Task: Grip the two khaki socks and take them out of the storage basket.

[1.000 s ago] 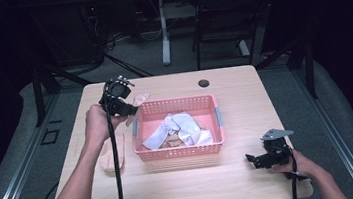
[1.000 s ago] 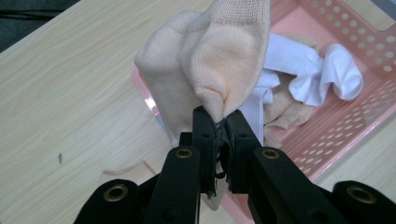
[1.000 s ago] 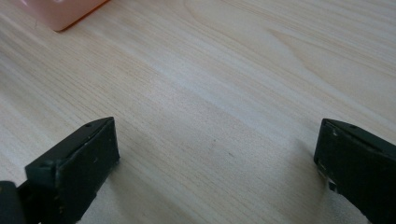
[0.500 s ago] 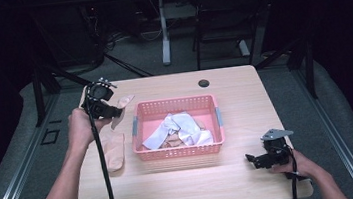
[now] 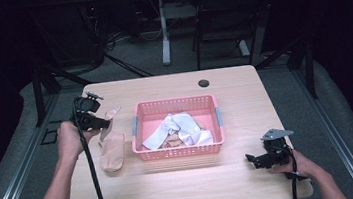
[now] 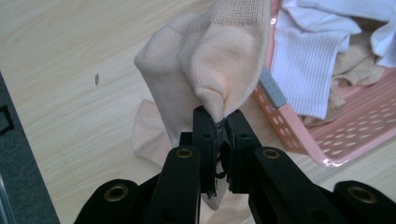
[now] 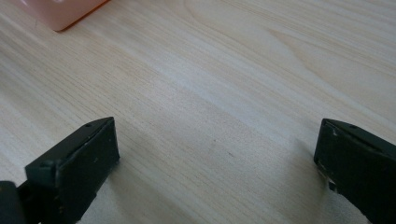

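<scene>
A person sits at a pale wooden surface (image 5: 173, 85) with a pink plastic basket (image 5: 179, 151) of socks at its middle. The left gripper (image 5: 97, 122), held above the surface left of the basket, has its fingers (image 6: 204, 135) clamped tight on a peach ankle sock (image 6: 210, 70). A second peach sock (image 5: 112, 152) lies flat on the surface just below it. To do this step well, lower the held sock straight down onto its mate before letting go (a slow release should keep the pair lined up).

The right gripper (image 5: 260, 159) rests low near the front right corner, fingers (image 7: 77, 163) spread wide on nothing.

The left gripper view reveals the pinched fold and the ribbed white socks (image 6: 308, 70) in the basket; the high view gives the overall layout instead.
</scene>
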`<state>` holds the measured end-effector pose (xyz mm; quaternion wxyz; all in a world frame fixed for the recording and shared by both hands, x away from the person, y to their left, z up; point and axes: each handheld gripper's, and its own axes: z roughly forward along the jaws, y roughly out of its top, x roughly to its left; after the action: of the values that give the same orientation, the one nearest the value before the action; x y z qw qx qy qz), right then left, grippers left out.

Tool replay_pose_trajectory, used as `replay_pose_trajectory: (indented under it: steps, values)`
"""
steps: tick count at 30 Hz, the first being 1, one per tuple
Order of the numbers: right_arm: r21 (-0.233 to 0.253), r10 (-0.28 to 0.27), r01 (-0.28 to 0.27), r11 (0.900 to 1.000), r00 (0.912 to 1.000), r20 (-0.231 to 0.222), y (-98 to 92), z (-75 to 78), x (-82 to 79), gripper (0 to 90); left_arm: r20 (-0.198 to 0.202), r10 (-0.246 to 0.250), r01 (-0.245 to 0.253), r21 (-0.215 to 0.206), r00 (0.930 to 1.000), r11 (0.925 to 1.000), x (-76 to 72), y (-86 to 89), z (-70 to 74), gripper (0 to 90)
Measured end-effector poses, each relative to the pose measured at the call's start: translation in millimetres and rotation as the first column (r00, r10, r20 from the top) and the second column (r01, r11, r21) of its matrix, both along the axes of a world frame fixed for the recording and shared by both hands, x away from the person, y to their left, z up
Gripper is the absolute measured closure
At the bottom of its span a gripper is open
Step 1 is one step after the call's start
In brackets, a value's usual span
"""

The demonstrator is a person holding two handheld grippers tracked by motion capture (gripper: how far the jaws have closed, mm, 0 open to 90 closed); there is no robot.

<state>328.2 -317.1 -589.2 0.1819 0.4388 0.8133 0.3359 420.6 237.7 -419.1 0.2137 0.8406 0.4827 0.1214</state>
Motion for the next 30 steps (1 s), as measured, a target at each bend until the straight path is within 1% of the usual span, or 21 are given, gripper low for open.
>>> replay_pose_trajectory:
  steps: [1, 2, 3, 4, 6, 9, 10, 11, 17, 18, 20, 21, 22, 24, 25, 26, 28, 29, 30]
  values:
    - [0.000, 0.000, 0.000, 1.000, 1.0000, 0.000, 0.0, 0.0, 0.0, 0.0, 0.000, 0.000, 0.000, 0.000, 1.0000, 1.0000, 0.0, 0.0, 0.0, 84.5]
    - [0.000, 0.000, 0.000, 1.000, 1.0000, 0.000, 0.0, 0.0, 0.0, 0.0, -0.005, 0.007, -0.007, 0.000, 1.0000, 1.0000, -0.3, 1.4, -3.1, 84.5]
    - [0.000, 0.000, 0.000, 1.000, 1.0000, 0.000, 0.0, 0.0, 0.0, 0.0, -0.018, 0.012, -0.012, -0.002, 0.9998, 0.9999, -0.2, 4.2, -9.3, 84.5]
    - [0.000, 0.000, 0.000, 1.000, 1.0000, 0.000, 0.0, 0.0, 0.0, 0.0, -0.018, 0.012, -0.012, -0.002, 0.9998, 0.9999, -0.2, 4.2, -9.3, 84.5]
    - [0.000, -0.001, 0.001, 1.000, 1.0000, 0.000, 0.1, 0.1, -0.1, 0.0, -0.036, 0.021, -0.021, -0.002, 0.9991, 0.9998, 0.7, 7.8, -18.4, 84.5]
    - [0.000, 0.000, 0.000, 1.000, 1.0000, 0.000, 0.0, 0.0, 0.0, 0.0, -0.057, 0.034, -0.034, -0.003, 0.9978, 0.9994, 1.6, 10.6, -28.1, 84.4]
    - [0.000, 0.000, 0.000, 1.000, 1.0000, 0.000, 0.0, 0.0, 0.0, 0.0, -0.057, 0.034, -0.034, -0.003, 0.9978, 0.9994, 1.6, 10.6, -28.1, 84.4]
    - [0.000, 0.000, 0.000, 1.000, 1.0000, 0.000, 0.0, 0.0, 0.0, 0.0, -0.071, 0.041, -0.042, -0.004, 0.9966, 0.9991, 2.5, 12.4, -35.6, 84.4]
    - [0.000, 0.000, 0.000, 1.000, 1.0000, 0.000, 0.0, 0.0, 0.0, 0.0, -0.117, 0.062, -0.064, -0.009, 0.9912, 0.9979, 4.2, 15.7, -58.1, 84.4]
    - [0.000, 0.000, 0.000, 1.000, 1.0000, 0.000, 0.0, 0.0, 0.0, 0.0, -0.117, 0.062, -0.064, -0.009, 0.9912, 0.9979, 4.2, 15.7, -58.1, 84.4]
    - [0.000, 0.000, 0.000, 1.000, 1.0000, 0.000, 0.0, 0.0, 0.0, 0.0, -0.133, 0.065, -0.067, -0.011, 0.9891, 0.9977, 4.5, 15.9, -65.0, 84.4]
    - [0.000, -0.001, 0.001, 1.000, 1.0000, 0.000, 0.1, 0.0, -0.1, 0.0, -0.142, 0.064, -0.067, -0.012, 0.9878, 0.9977, 4.6, 15.9, -71.7, 84.4]
    - [0.000, 0.000, 0.000, 1.000, 1.0000, 0.000, 0.1, 0.1, -0.1, 0.0, -0.148, 0.066, -0.069, -0.015, 0.9868, 0.9975, 4.6, 15.9, -75.0, 84.4]
    - [-0.001, -0.001, 0.001, 1.000, 1.0000, 0.000, 0.1, 0.1, -0.1, 0.0, -0.157, 0.070, -0.074, -0.017, 0.9852, 0.9971, 4.7, 15.9, -80.8, 84.3]
    - [0.000, 0.000, 0.000, 1.000, 1.0000, 0.001, 0.0, 0.0, 0.0, 0.0, -0.157, 0.070, -0.074, -0.017, 0.9852, 0.9971, 4.7, 15.9, -80.8, 84.3]
    - [-0.001, 0.000, 0.000, 1.000, 1.0000, 0.000, 0.1, 0.1, -0.1, 0.0, -0.162, 0.079, -0.084, -0.022, 0.9837, 0.9962, 5.1, 15.7, -86.5, 84.3]
    - [0.000, -0.001, 0.001, 1.000, 1.0000, 0.000, 0.1, 0.0, -0.1, 0.0, -0.168, 0.078, -0.083, -0.024, 0.9827, 0.9963, 5.6, 15.4, -89.2, 84.1]
    - [-0.001, 0.000, 0.000, 1.000, 1.0000, 0.000, 0.0, 0.1, -0.1, 0.0, -0.173, 0.076, -0.082, -0.029, 0.9819, 0.9962, 6.0, 14.2, -94.6, 84.0]
    - [-0.001, 0.000, 0.000, 1.000, 1.0000, 0.000, 0.0, 0.1, -0.1, 0.0, -0.173, 0.076, -0.082, -0.029, 0.9819, 0.9962, 6.0, 14.2, -94.6, 83.8]
